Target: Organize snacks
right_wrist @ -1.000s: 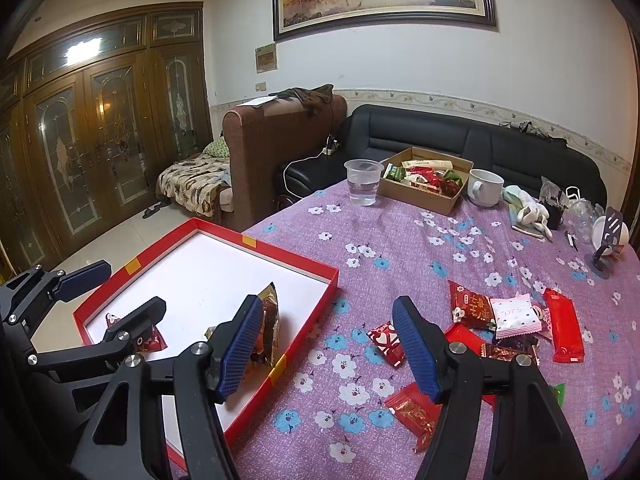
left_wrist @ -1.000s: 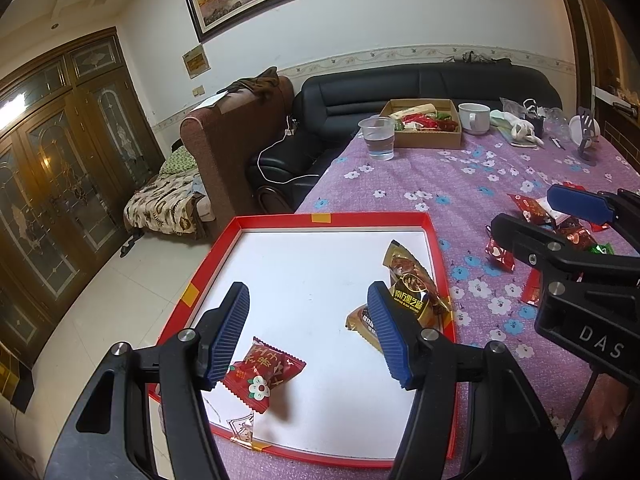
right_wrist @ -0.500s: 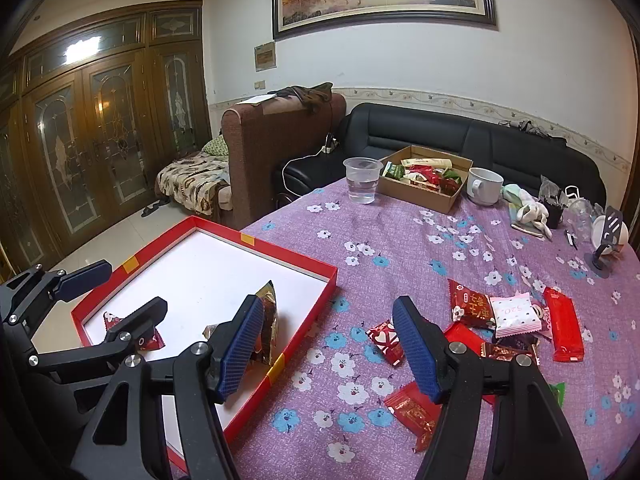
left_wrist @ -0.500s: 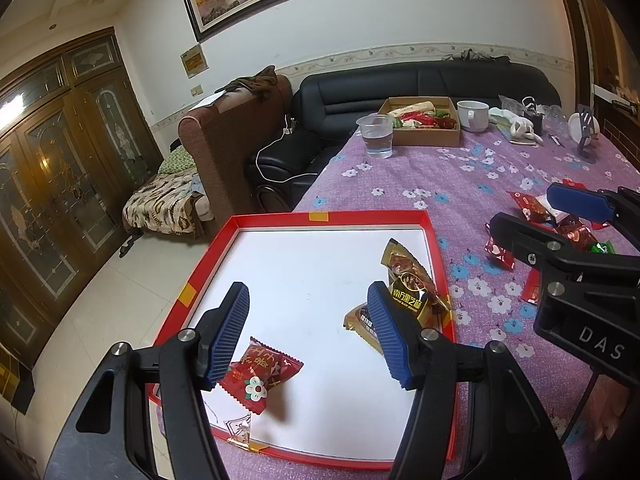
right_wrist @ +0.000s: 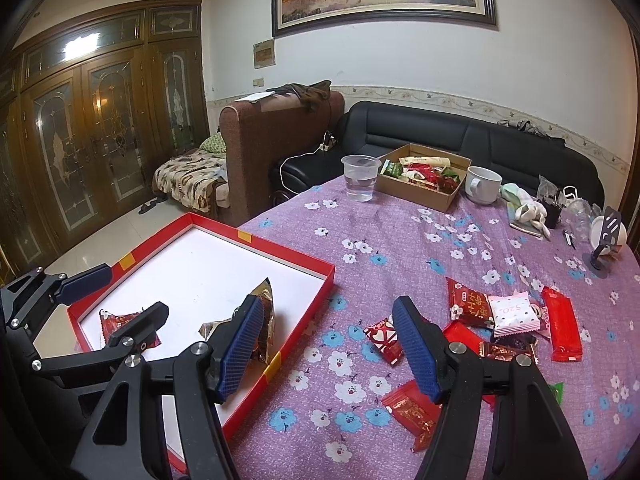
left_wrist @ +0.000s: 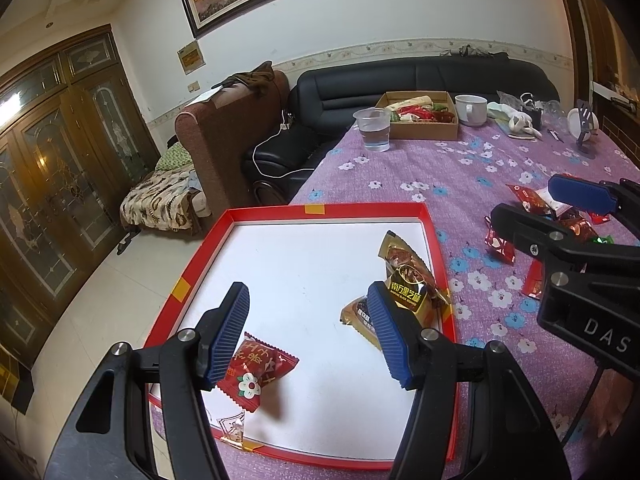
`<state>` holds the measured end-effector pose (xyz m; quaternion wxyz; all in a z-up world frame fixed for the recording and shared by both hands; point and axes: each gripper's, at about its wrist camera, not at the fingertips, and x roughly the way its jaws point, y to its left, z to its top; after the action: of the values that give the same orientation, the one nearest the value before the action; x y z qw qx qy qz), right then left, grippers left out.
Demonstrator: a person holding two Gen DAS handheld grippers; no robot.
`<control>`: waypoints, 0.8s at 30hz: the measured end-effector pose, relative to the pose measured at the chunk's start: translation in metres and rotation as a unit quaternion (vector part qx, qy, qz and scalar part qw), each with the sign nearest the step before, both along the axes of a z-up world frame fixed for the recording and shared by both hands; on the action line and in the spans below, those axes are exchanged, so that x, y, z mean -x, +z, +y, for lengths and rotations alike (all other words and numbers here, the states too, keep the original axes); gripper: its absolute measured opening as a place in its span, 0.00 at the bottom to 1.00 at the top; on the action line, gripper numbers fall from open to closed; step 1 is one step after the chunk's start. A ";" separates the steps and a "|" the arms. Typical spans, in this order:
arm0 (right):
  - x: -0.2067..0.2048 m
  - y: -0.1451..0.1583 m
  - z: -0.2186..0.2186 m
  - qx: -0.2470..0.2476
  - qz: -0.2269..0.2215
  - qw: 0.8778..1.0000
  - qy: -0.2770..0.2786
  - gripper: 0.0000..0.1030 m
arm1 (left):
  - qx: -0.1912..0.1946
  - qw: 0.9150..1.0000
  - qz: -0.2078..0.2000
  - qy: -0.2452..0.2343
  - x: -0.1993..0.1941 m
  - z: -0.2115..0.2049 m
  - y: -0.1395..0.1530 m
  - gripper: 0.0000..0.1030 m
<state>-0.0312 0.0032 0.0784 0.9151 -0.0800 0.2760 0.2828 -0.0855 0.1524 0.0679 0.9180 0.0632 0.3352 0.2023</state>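
Observation:
A red tray [left_wrist: 196,268] with a white floor lies on the purple flowered cloth. In it are a red candy packet [left_wrist: 256,372], two gold packets [left_wrist: 408,276] by its right wall and a small gold wrapper [left_wrist: 232,432] at the front edge. My left gripper [left_wrist: 308,338] hangs open over the tray; the red candy lies by its left finger, not pinched. My right gripper [right_wrist: 330,350] is open and empty above the cloth, between the tray's wall [right_wrist: 304,312] and a loose pile of snacks [right_wrist: 512,314]. A red heart-print candy [right_wrist: 384,338] lies nearest its right finger.
At the far end of the table stand a cardboard box of snacks [right_wrist: 424,176], a plastic cup of water [right_wrist: 360,178], a white mug [right_wrist: 482,184] and a black stand [right_wrist: 604,240]. A black sofa [right_wrist: 440,136] sits behind the table. The floor drops away left of the tray.

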 end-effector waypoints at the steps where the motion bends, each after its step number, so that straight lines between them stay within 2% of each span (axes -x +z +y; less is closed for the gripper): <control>1: 0.000 0.000 0.000 0.000 -0.001 1.000 0.000 0.67 | 0.000 1.000 0.000 0.000 0.000 0.000 0.000 0.59; 24: 0.000 0.001 -0.001 0.007 -0.008 1.000 -0.004 0.67 | 0.005 1.000 0.007 -0.001 -0.002 0.001 -0.007 0.59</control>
<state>-0.0313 0.0024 0.0793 0.9180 -0.0878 0.2708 0.2761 -0.0836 0.1537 0.0605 0.9162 0.0604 0.3423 0.1995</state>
